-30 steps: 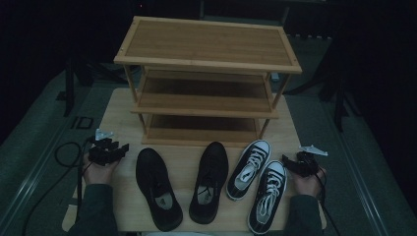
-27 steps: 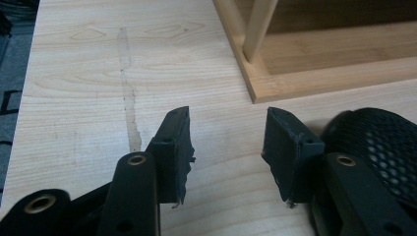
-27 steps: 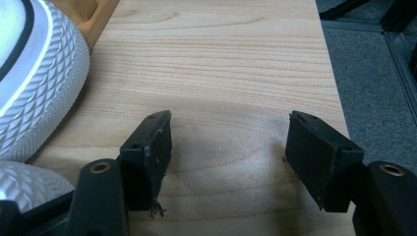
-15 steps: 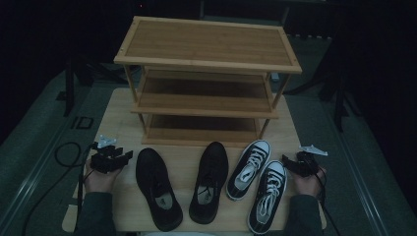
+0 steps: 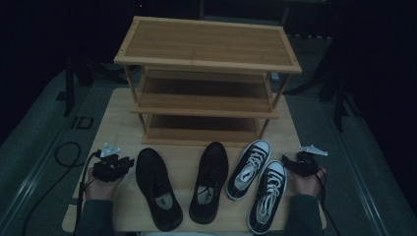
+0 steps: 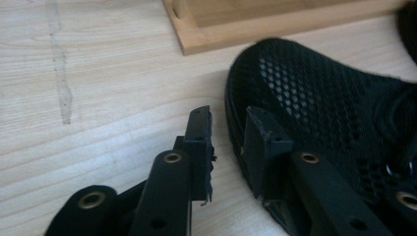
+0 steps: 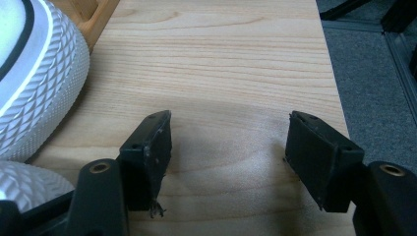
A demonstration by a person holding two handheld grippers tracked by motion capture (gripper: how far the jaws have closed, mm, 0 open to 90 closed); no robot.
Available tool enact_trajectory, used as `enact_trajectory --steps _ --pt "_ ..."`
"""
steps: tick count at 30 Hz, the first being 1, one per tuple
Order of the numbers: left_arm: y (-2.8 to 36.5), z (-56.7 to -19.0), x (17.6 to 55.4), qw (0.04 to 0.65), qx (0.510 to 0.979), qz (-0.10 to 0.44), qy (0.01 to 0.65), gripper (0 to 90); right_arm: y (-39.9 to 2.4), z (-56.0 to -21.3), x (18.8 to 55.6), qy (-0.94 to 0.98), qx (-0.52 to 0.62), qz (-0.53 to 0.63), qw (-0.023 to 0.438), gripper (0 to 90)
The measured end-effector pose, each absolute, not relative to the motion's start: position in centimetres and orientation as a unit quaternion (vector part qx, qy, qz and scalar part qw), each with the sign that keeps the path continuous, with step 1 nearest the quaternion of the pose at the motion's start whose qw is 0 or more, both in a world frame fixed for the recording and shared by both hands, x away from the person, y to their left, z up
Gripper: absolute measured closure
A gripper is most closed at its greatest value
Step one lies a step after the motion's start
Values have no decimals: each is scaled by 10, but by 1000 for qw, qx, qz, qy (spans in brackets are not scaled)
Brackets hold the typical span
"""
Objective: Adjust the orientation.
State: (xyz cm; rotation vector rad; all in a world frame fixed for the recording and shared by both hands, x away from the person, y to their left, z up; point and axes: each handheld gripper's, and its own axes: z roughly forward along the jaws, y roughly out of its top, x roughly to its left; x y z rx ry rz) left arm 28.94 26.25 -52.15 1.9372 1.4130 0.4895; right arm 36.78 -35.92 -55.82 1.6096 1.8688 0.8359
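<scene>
A black mesh shoe point(image 5: 157, 189) lies at the front left of the table, and my left gripper point(image 5: 129, 161) sits just left of its toe. In the left gripper view the jaws point(image 6: 227, 112) have just been closing to a narrow gap. Bare wood shows between them, and the right-hand jaw lies against the edge of the shoe's toe point(image 6: 319, 98). A second black shoe point(image 5: 210, 179) lies beside it. Two black-and-white sneakers point(image 5: 248, 167) point(image 5: 268, 196) lie to the right. My right gripper point(image 5: 285, 161) point(image 7: 229, 118) stands open over bare table beside their white toe caps point(image 7: 39, 83).
A three-tier bamboo shoe rack point(image 5: 206, 49) stands at the back of the wooden table point(image 5: 118, 113), its bottom rail point(image 6: 275, 24) just beyond the black shoe's toe. Cables trail off the table's left side. Dark floor surrounds the table; its right edge point(image 7: 339, 98) lies close to my right gripper.
My left gripper has moved right, up to the toe of the left black shoe, and its jaws have narrowed. The right gripper and the shoes have stayed put.
</scene>
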Motion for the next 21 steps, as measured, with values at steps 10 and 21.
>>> enact_trajectory --steps 10,21 --pt "259 -527 280 336 756 190 528 900 -359 -558 368 692 596 309 265 339" --pt "249 -530 263 326 770 173 520 899 -359 -558 368 692 596 309 265 339"
